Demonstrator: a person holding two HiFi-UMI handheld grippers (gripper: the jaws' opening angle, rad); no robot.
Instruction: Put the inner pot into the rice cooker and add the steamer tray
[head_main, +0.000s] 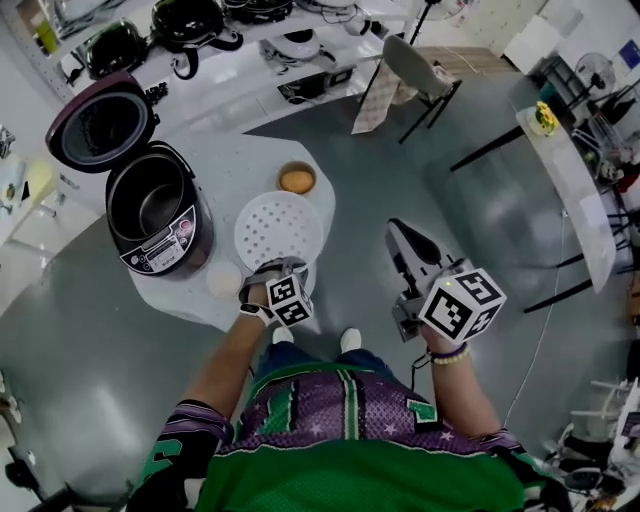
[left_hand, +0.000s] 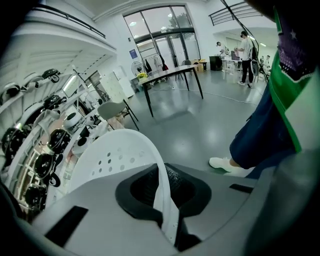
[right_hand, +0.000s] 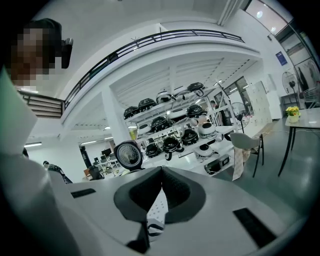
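Pinching the near rim of the steamer tray, the left tongs cover that edge; tray over the tabletop beside the rice cooker, inner pot unconfirmed. We find the right tongs pressed together, empty.

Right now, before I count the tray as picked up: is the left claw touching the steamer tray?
Touching. The left gripper view shows the left claw clamped on the steamer tray's white rim.
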